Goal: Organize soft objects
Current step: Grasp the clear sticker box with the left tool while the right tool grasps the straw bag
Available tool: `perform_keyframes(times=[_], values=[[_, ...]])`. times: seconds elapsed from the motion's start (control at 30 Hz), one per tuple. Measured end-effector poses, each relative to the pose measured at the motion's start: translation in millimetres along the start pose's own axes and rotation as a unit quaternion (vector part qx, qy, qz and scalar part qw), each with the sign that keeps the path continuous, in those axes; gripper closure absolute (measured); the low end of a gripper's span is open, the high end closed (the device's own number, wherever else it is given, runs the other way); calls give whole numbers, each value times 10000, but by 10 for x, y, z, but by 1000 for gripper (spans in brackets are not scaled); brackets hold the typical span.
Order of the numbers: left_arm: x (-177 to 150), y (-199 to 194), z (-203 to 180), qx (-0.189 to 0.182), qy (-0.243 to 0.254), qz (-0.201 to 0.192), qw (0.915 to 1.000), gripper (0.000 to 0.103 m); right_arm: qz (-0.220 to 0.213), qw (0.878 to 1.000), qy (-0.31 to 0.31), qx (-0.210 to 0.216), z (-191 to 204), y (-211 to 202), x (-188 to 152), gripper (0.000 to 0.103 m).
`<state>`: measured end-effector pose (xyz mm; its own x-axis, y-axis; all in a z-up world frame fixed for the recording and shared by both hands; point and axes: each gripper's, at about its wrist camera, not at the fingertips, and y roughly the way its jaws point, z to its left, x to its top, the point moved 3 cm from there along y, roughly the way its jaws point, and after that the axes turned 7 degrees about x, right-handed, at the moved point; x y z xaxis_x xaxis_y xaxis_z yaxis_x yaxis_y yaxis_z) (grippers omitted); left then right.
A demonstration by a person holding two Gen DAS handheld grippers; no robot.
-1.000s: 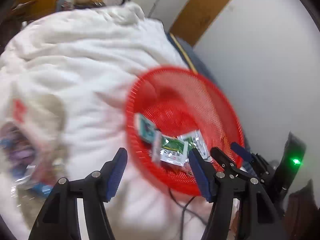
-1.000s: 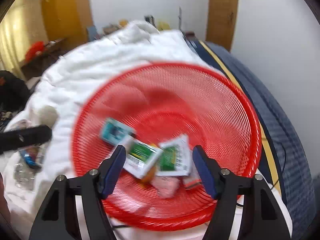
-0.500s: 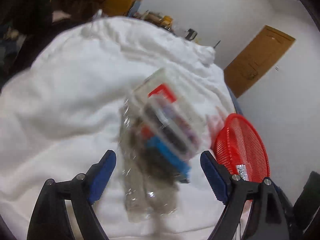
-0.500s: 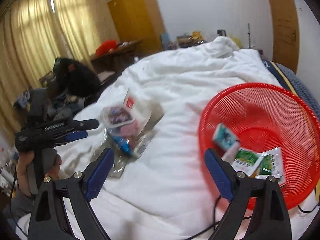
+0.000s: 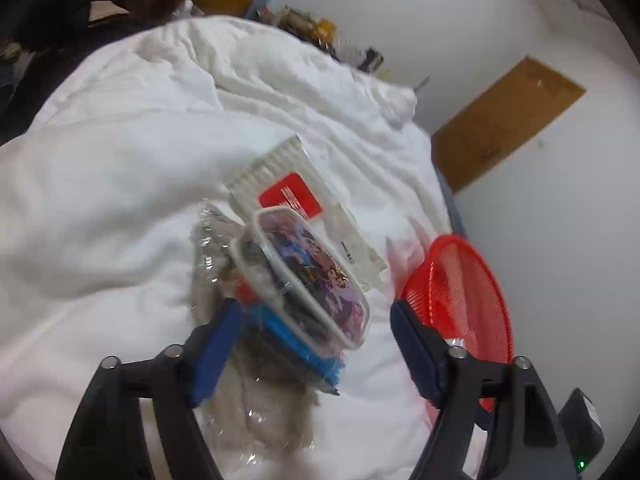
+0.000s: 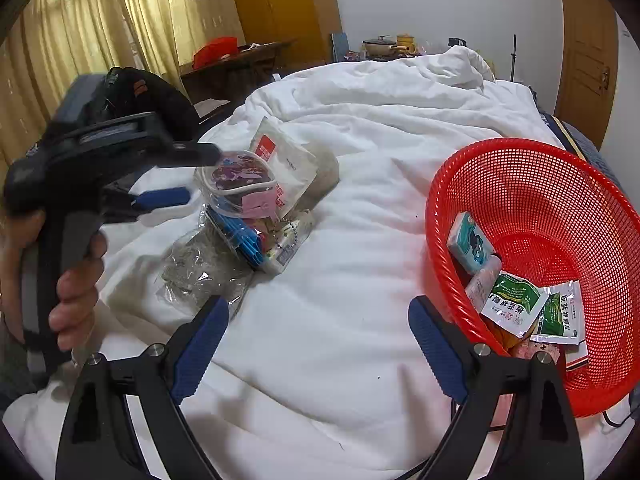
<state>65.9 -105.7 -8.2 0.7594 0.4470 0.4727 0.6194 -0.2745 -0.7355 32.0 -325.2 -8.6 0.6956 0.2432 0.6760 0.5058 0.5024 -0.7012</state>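
Observation:
A heap of soft packets lies on the white duvet: a clear pouch with a purple print, a white packet with a red label, a blue item and a crinkled clear bag. My left gripper straddles the near end of the heap, its jaws closing, and the pads do not press on anything. From the right wrist, the left gripper sits beside the purple pouch. My right gripper stands open over bare duvet between the heap and the red basket.
The red mesh basket holds green-and-white sachets and a teal packet. A hand grips the left tool. A cable runs under the basket. Yellow cupboards, curtains and a cluttered table stand beyond the bed.
Both views swung left, away from the basket and toward the heap. The left gripper came up to the heap and straddles it now. The right jaws widened.

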Motion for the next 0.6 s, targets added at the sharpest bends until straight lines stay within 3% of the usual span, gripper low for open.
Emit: perform_keyframes(times=[0.1, 0.13, 0.27, 0.37, 0.6], values=[[79, 190, -58, 17, 27, 344, 9994, 46, 7, 10000, -5, 3, 5, 4, -8, 12], [92, 262, -50, 33, -65, 475, 9988, 58, -1, 10000, -20, -10, 12, -2, -6, 12], [142, 343, -8, 31, -277, 438, 9986, 69, -22, 10000, -53, -22, 20, -10, -1, 12], [142, 311, 14, -146, -295, 448, 9985, 77, -12, 10000, -24, 19, 13, -10, 4, 12], [44, -55, 179, -775, -287, 293, 9961, 78, 191, 9996, -137, 133, 71, -8, 259, 12]])
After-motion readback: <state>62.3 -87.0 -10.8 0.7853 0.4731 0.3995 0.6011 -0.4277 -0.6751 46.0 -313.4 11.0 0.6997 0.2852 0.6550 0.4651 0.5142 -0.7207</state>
